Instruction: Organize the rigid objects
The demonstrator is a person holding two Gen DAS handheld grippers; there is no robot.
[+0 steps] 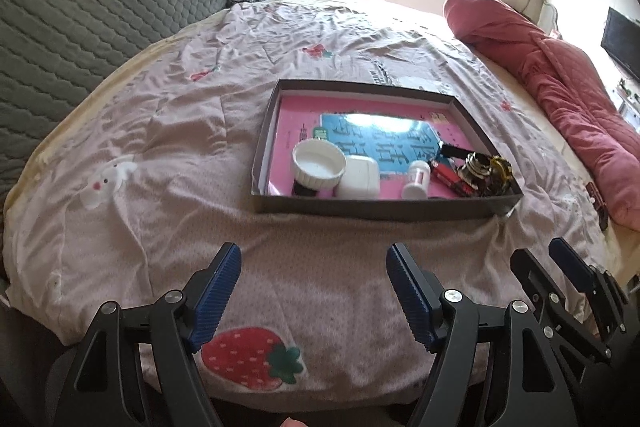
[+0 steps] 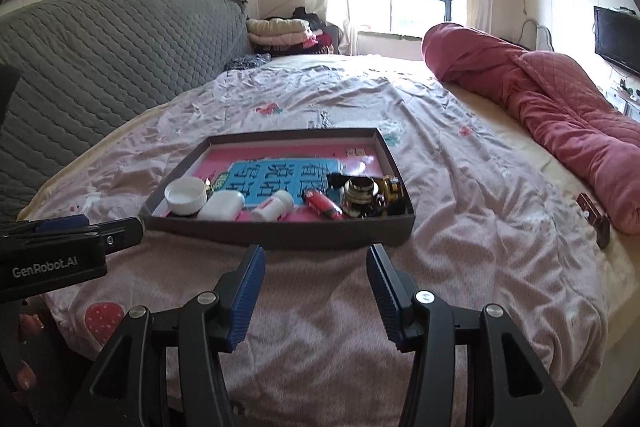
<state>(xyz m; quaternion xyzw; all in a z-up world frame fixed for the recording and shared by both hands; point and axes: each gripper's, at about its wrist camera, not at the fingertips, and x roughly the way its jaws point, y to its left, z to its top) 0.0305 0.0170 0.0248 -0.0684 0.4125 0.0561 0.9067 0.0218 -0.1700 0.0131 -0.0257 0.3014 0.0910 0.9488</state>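
A shallow dark box (image 1: 372, 209) (image 2: 276, 238) with a pink and blue book in its bottom lies on the bed. Along its near side sit a white ribbed lid (image 1: 318, 165) (image 2: 185, 195), a white case (image 1: 358, 177) (image 2: 221, 205), a small white bottle (image 1: 416, 179) (image 2: 272, 206), a red lighter (image 1: 450, 175) (image 2: 323, 205) and a brass and black metal piece (image 1: 484, 169) (image 2: 366, 195). My left gripper (image 1: 314, 259) hovers open and empty over the sheet in front of the box. My right gripper (image 2: 316, 259) is open and empty too, just short of the box's near wall.
A small dark object (image 2: 596, 221) lies on the sheet at the right, beside a rolled red quilt (image 1: 560, 91) (image 2: 560, 107). A grey padded headboard (image 1: 80, 19) runs along the left. Folded clothes (image 2: 280, 29) are piled at the far end under the window.
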